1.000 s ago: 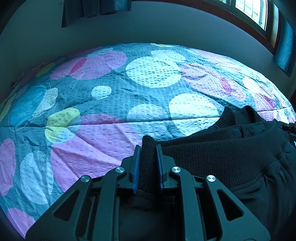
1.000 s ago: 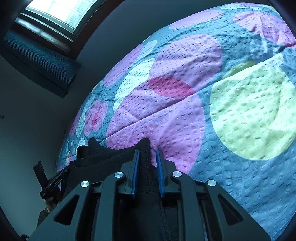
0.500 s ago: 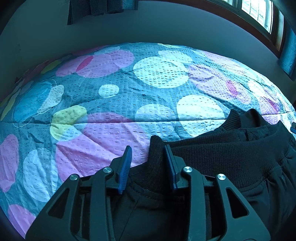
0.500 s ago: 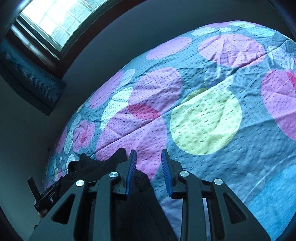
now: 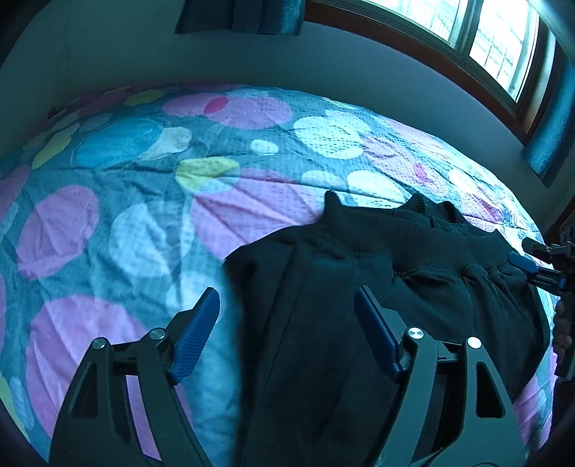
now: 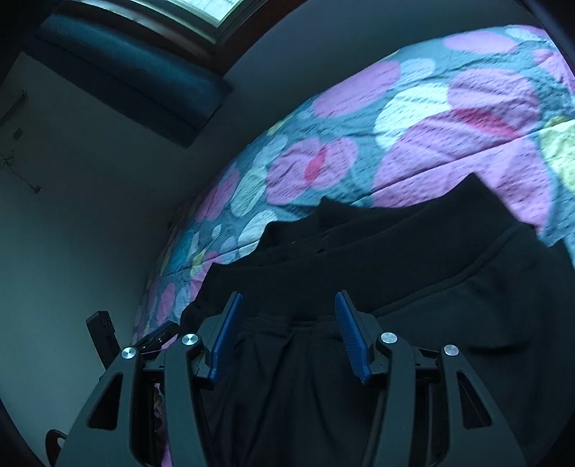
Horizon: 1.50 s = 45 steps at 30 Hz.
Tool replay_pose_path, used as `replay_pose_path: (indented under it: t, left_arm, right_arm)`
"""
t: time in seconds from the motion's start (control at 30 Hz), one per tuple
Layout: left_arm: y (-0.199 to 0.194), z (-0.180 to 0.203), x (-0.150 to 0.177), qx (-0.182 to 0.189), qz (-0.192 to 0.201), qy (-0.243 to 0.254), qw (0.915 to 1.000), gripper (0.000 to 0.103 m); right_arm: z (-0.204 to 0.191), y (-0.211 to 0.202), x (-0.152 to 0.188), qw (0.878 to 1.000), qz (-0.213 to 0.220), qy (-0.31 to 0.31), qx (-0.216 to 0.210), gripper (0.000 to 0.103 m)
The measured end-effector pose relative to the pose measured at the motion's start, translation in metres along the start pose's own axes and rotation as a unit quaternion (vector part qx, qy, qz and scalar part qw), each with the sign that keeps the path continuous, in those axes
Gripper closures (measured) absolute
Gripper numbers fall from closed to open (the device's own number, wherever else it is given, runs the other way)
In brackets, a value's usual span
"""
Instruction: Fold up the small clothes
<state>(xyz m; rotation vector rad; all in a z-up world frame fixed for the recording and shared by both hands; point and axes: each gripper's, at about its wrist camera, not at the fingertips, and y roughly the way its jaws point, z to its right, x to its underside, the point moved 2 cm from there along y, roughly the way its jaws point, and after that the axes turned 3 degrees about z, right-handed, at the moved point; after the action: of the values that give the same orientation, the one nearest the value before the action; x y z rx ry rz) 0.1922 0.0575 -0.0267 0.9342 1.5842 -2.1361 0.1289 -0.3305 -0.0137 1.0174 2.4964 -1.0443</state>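
bed [image 5: 251,118] | dotted quilt cover | black garment [image 5: 359,287] lying on it, right side

The black ribbed-waistband garment [image 5: 377,273] lay on the bed's circle-patterned quilted bedspread [image 5: 143,201], near the bed's right edge. A window [image 5: 496,43] stood in the wall behind the bed's far right corner, a curtain [image 5: 244,16] hanging left of it.

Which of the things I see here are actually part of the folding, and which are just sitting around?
Part of the job:
- black garment, lying on the bed
- left claw, open over it
- right claw, open over it

Just there:
- spotted bedspread
- window
- curtain
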Motion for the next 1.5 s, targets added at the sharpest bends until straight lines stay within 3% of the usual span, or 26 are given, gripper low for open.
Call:
replay_pose_path:
  t: [0.13,0.2,0.27,0.43,0.67,0.77,0.9,1.0,1.23,1.37,1.5]
  left_arm:
    - [-0.013,-0.023,0.024,0.003,-0.013,-0.014,0.9998,0.021]
    - [-0.014,-0.028,0.035,0.009,-0.027,-0.017,0.9995,0.021]
    - [-0.014,-0.032,0.045,0.025,-0.042,-0.027,0.9985,0.02]
    - [-0.01,-0.036,0.054,0.069,-0.06,-0.066,0.9936,0.016]
    - [-0.022,-0.031,0.062,0.099,-0.068,-0.084,0.9892,0.016]
    - [-0.024,-0.031,0.071,0.097,-0.078,-0.09,0.9882,0.016]
    - [-0.029,-0.024,0.077,0.085,-0.079,-0.086,0.9894,0.016]
    - [-0.035,-0.021,0.083,0.092,-0.085,-0.109,0.9862,0.016]
    - [-0.049,-0.021,0.096,0.123,-0.092,-0.153,0.9763,0.016]
    - [-0.046,-0.02,0.095,0.12,-0.085,-0.163,0.9755,0.016]
    - [-0.035,-0.011,0.088,0.105,-0.071,-0.162,0.9787,0.013]
  right_arm:
    - [-0.015,0.049,0.006,1.0,-0.031,0.001,-0.004,0.045]
    - [-0.008,0.078,0.008,0.998,-0.056,0.015,0.024,0.043]
    - [-0.002,0.089,0.009,0.998,-0.05,0.018,0.031,0.043]
    - [-0.018,0.075,0.009,0.998,-0.046,0.006,0.036,0.041]
    - [-0.039,0.026,0.052,0.999,-0.041,-0.005,0.008,0.041]
    - [-0.047,0.02,0.078,0.998,-0.058,-0.014,0.005,0.041]
    - [-0.041,0.032,0.104,0.996,-0.08,-0.039,0.032,0.037]
    - [-0.037,0.039,0.104,0.996,-0.071,-0.05,0.028,0.037]
    - [-0.061,-0.001,0.117,0.997,-0.042,-0.06,0.024,0.037]
    - [-0.062,-0.01,0.141,0.996,-0.063,-0.064,0.02,0.037]
    - [-0.038,0.007,0.154,0.995,-0.087,-0.046,0.029,0.034]
